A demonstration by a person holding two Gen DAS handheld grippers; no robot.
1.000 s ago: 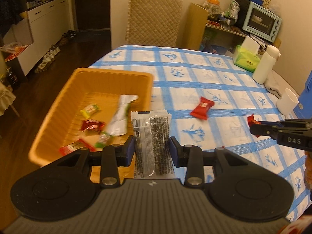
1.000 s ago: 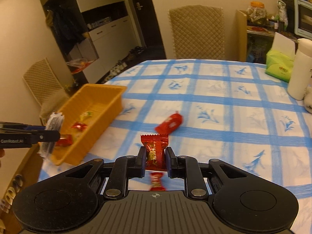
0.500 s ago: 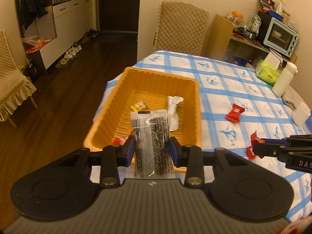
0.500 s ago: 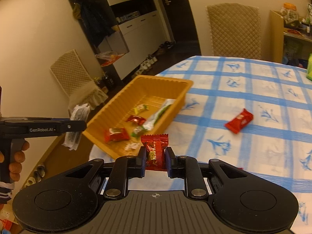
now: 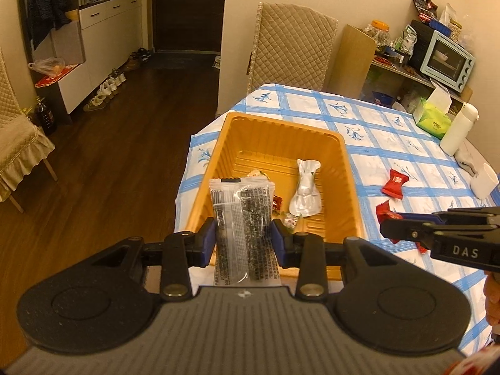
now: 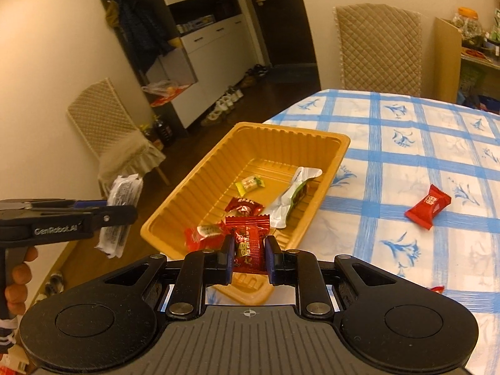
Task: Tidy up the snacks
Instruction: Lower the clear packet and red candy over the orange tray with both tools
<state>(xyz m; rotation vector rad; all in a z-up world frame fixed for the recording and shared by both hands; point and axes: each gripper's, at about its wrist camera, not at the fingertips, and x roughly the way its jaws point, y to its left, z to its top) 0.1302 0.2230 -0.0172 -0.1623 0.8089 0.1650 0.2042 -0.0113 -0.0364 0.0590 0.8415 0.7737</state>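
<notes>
My left gripper [image 5: 243, 234] is shut on a clear packet of dark snack [image 5: 240, 215], held upright over the near end of the orange tray [image 5: 281, 126]. My right gripper [image 6: 249, 257] is shut on a red candy wrapper [image 6: 248, 240], just above the tray's near rim [image 6: 156, 231]. In the tray lie a silver-green pouch [image 6: 293, 193], a yellow-green candy [image 6: 249, 183] and red candies [image 6: 243, 207]. From the right wrist view the left gripper [image 6: 122, 212] shows at the left with its packet [image 6: 120, 212]. The right gripper [image 5: 387, 226] enters the left wrist view at the right.
A red candy [image 6: 428, 206] lies on the blue-checked tablecloth [image 6: 406, 143] right of the tray. A white bottle [image 5: 457, 129], a green tissue box [image 5: 432, 118] and a white cup [image 5: 483, 181] stand at the far right. Quilted chairs [image 5: 292, 53] stand beyond the table; floor lies left.
Both grippers have swung left toward the tray, each keeping its snack. The tray now sits straight ahead of both, and the right gripper's candy hangs over its near rim.
</notes>
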